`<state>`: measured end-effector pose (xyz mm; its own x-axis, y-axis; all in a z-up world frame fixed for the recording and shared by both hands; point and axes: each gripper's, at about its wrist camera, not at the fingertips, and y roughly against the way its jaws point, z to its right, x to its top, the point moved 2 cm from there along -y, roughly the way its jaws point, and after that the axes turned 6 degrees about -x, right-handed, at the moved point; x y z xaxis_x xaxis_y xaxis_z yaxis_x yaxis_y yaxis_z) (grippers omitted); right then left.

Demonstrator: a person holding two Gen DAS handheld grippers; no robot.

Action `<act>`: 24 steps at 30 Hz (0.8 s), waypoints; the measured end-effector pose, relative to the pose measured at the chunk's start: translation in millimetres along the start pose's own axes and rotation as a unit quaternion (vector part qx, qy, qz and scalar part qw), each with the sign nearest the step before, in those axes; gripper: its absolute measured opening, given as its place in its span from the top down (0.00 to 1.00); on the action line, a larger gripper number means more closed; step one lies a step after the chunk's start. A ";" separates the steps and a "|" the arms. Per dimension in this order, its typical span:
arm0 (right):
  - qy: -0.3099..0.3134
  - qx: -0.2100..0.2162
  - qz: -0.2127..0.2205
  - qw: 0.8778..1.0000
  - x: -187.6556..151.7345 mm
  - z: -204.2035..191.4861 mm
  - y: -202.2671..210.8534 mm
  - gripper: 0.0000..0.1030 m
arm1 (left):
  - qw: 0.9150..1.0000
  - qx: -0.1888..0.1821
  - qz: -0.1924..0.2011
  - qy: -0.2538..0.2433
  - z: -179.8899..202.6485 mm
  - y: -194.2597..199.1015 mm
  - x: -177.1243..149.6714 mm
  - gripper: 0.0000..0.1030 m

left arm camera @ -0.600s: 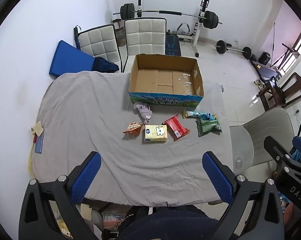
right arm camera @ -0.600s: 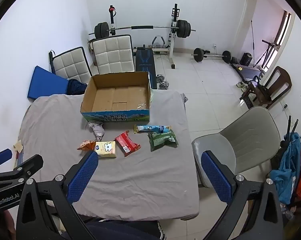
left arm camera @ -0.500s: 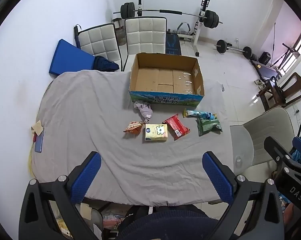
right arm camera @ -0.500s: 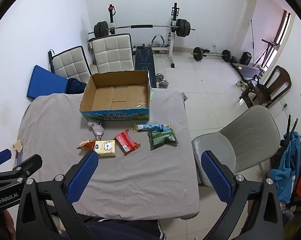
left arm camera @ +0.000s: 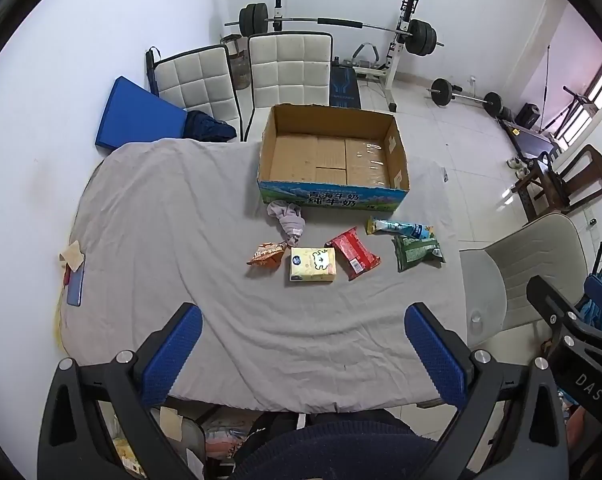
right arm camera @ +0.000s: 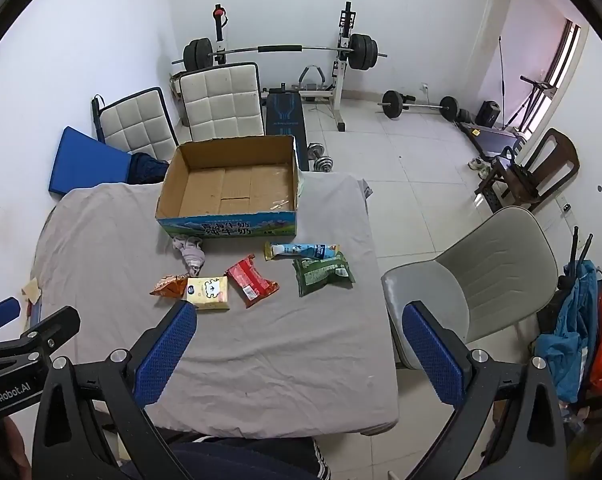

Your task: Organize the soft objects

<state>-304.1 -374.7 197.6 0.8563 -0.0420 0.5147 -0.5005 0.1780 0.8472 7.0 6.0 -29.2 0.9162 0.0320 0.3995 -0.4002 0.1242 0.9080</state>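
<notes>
An empty open cardboard box (left arm camera: pixel 333 152) (right arm camera: pixel 229 184) stands at the far side of a table under a grey cloth (left arm camera: pixel 161 232) (right arm camera: pixel 101 232). In front of it lie a crumpled grey cloth (left arm camera: pixel 287 218) (right arm camera: pixel 189 252), an orange snack bag (left arm camera: pixel 267 254) (right arm camera: pixel 169 285), a yellow tissue pack (left arm camera: pixel 313 265) (right arm camera: pixel 208 292), a red packet (left arm camera: pixel 355 252) (right arm camera: pixel 252 280), a blue-white tube packet (left arm camera: pixel 399 227) (right arm camera: pixel 303 250) and a green bag (left arm camera: pixel 418 251) (right arm camera: pixel 323 274). My left gripper (left arm camera: pixel 303 354) and right gripper (right arm camera: pixel 297 350) are open and empty, held above the near table edge.
Two white padded chairs (left arm camera: pixel 241 76) and a blue mat (left arm camera: pixel 137 114) stand behind the table. A grey chair (right arm camera: pixel 481 280) stands at the right side. A phone and paper scrap (left arm camera: pixel 73 276) lie at the left table edge. Weight equipment (right arm camera: pixel 281 52) lines the back wall.
Both views have shifted very slightly; the objects on the table have not moved and both grippers stay open.
</notes>
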 end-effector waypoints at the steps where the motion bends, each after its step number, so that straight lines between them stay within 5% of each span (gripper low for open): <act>1: 0.000 0.000 0.000 1.000 -0.2 -0.3 -0.1 0.00 | 1.000 0.000 0.001 0.000 -0.2 0.0 -0.6 0.00; 24: -0.001 -0.001 0.003 1.000 -1.5 -2.6 0.9 0.00 | 1.000 0.002 0.004 0.005 -9.2 5.5 5.7 0.00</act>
<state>-305.6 -371.9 197.2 0.8526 -0.0434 0.5208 -0.5060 0.1805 0.8434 10.2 15.9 -23.1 0.9130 0.0430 0.4056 -0.4078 0.1203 0.9051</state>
